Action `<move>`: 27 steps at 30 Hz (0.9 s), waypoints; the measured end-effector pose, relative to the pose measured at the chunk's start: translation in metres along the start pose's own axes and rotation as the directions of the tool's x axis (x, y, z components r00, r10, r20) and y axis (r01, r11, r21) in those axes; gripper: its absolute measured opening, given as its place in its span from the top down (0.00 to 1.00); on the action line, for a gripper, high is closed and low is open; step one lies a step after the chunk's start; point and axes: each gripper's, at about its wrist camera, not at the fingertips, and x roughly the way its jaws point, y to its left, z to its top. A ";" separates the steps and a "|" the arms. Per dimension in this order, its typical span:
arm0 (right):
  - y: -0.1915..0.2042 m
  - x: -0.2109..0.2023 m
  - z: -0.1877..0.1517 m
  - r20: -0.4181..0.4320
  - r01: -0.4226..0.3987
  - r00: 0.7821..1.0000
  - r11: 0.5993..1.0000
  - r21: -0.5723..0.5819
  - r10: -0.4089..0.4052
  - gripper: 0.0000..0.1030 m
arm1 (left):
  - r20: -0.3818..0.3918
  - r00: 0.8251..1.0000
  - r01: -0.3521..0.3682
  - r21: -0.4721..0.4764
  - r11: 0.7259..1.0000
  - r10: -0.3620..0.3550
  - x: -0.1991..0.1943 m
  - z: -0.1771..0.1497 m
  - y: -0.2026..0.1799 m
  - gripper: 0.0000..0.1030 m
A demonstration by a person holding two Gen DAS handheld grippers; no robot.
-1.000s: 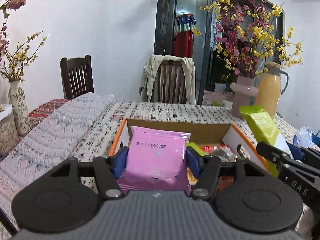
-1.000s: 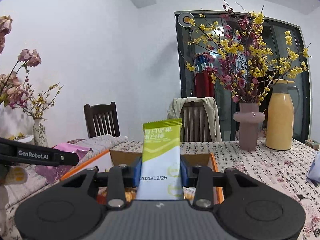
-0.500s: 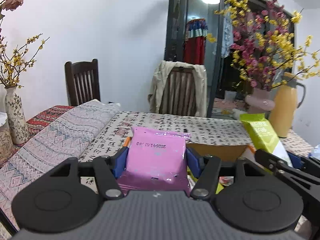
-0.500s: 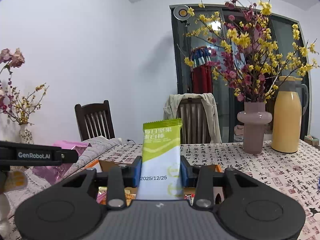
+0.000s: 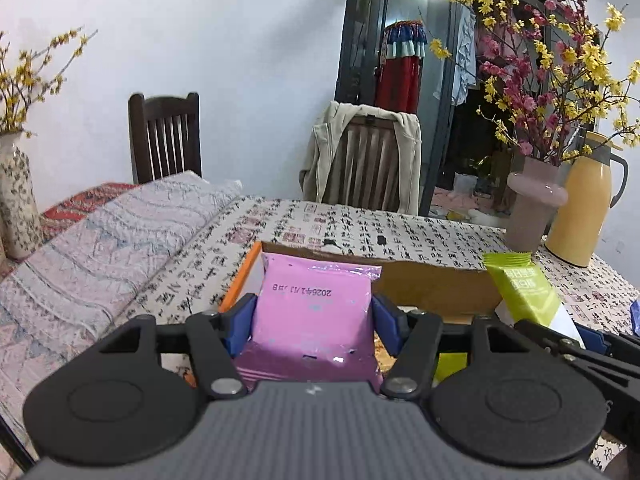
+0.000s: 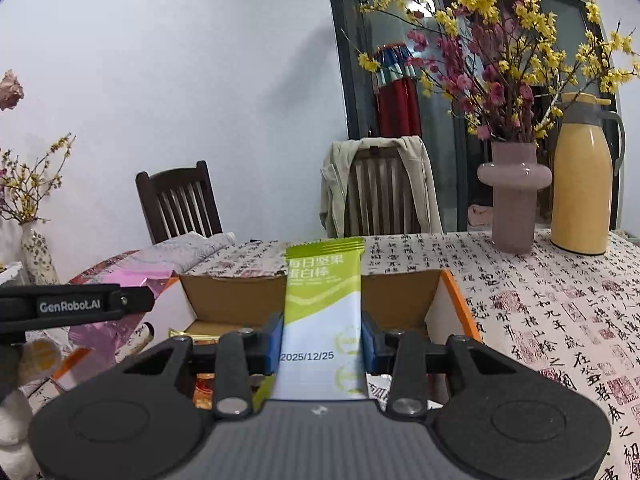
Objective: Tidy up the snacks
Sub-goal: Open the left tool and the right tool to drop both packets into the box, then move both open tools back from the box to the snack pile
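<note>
My left gripper [image 5: 314,322] is shut on a pink snack packet [image 5: 314,312] and holds it above the near left part of an open cardboard box [image 5: 432,284] with orange edges. My right gripper [image 6: 322,340] is shut on a green and white snack bar [image 6: 322,304], held upright over the same box [image 6: 400,292]. The bar also shows at the right of the left wrist view [image 5: 524,292]. The pink packet shows at the left of the right wrist view [image 6: 120,304]. A few wrapped snacks [image 6: 200,336] lie inside the box, mostly hidden.
The table has a calligraphy-print cloth [image 6: 560,300]. A pink vase of flowers [image 6: 514,196] and a yellow thermos jug [image 6: 582,176] stand at the back right. A folded quilt [image 5: 100,248] lies on the left. Two chairs [image 5: 166,136] stand behind the table.
Both grippers rose and tilted up half a second ago, then came back down toward the box. Each packet stays held.
</note>
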 end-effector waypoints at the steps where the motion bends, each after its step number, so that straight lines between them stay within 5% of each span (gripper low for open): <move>1: 0.000 0.000 0.000 -0.003 0.000 1.000 1.000 0.003 0.000 0.62 | -0.002 1.000 0.003 -0.007 1.000 -0.003 0.000 0.000 0.001 0.39; 5: -0.003 -0.004 -0.001 0.001 0.020 1.000 0.999 0.025 -0.020 0.48 | 0.047 0.999 -0.019 -0.049 0.999 0.021 -0.013 0.001 0.009 0.00; 6: -0.004 -0.006 -0.001 0.011 0.024 1.000 0.999 0.033 -0.025 0.43 | 0.061 0.998 -0.023 -0.057 0.998 0.026 -0.015 0.002 0.010 0.00; 8: -0.006 -0.012 0.000 0.040 0.034 0.999 0.998 0.047 -0.036 0.15 | 0.081 0.996 -0.017 -0.069 0.997 0.022 -0.021 0.003 0.012 0.00; 10: -0.008 -0.017 0.001 0.067 0.041 0.997 0.998 0.057 -0.045 0.02 | 0.089 0.996 -0.020 -0.071 0.997 0.026 -0.024 0.004 0.012 0.00; 27: 0.002 -0.035 0.009 0.117 0.024 0.993 0.999 0.027 -0.027 0.00 | 0.075 0.997 -0.007 -0.105 0.994 0.015 -0.045 0.012 0.015 0.00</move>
